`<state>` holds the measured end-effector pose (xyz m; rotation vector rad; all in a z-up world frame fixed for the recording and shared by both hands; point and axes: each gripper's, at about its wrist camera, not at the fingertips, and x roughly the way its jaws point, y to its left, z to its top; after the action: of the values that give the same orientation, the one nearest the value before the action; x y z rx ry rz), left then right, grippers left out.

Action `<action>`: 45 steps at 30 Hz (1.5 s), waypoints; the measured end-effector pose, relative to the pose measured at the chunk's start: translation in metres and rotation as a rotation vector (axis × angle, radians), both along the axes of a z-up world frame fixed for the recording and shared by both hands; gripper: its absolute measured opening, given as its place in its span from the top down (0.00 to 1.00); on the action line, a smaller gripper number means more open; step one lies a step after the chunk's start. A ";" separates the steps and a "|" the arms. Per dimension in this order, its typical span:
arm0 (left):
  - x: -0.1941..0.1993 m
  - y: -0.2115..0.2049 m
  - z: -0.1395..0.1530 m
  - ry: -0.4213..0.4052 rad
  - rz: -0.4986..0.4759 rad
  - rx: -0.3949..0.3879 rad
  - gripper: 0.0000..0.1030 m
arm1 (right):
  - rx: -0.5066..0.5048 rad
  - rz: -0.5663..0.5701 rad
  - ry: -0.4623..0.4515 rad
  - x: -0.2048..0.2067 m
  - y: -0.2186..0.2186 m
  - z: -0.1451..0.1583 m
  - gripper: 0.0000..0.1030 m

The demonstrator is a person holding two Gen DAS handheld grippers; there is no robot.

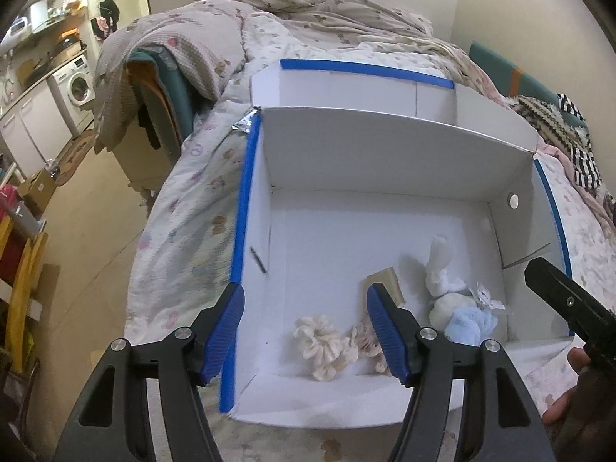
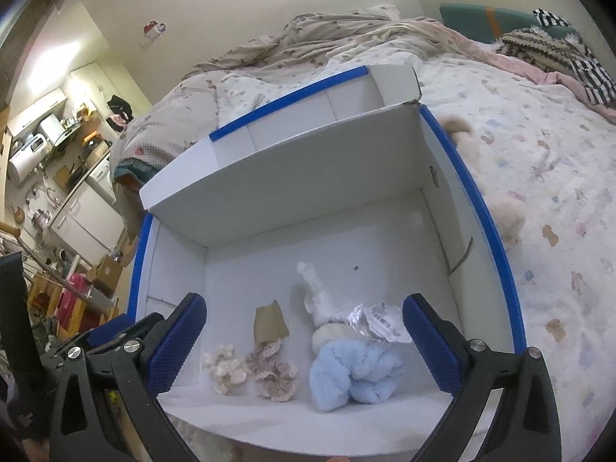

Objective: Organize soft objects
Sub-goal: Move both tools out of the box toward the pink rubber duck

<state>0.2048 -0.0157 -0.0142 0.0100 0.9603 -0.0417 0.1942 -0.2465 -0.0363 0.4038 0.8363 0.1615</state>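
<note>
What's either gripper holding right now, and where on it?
Nothing. The left gripper and right gripper are both open and empty above the white cardboard box; the fluffy light-blue scrunchie lies loose inside.

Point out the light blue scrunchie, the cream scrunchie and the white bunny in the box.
light blue scrunchie (image 2: 352, 375): right wrist view, middle of its fluffy ring.
cream scrunchie (image 2: 225, 367): right wrist view, centre of its ruffles.
white bunny (image 2: 321, 300): right wrist view, on its ears.
</note>
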 end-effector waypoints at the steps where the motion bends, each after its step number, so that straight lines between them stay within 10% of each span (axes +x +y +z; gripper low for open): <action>1: -0.002 0.002 0.000 -0.001 0.001 0.001 0.39 | -0.006 0.002 -0.001 -0.002 0.001 0.001 0.00; 25: -0.070 0.033 -0.016 0.072 0.071 -0.034 0.38 | -0.152 0.129 0.031 -0.072 -0.001 0.001 0.00; 45: -0.058 0.034 -0.081 0.285 0.125 -0.068 0.38 | -0.012 0.037 0.399 -0.056 -0.025 -0.074 0.00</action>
<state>0.1472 0.0186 -0.0950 -0.1220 1.2423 0.0407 0.1379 -0.2711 -0.1100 0.4152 1.2372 0.1112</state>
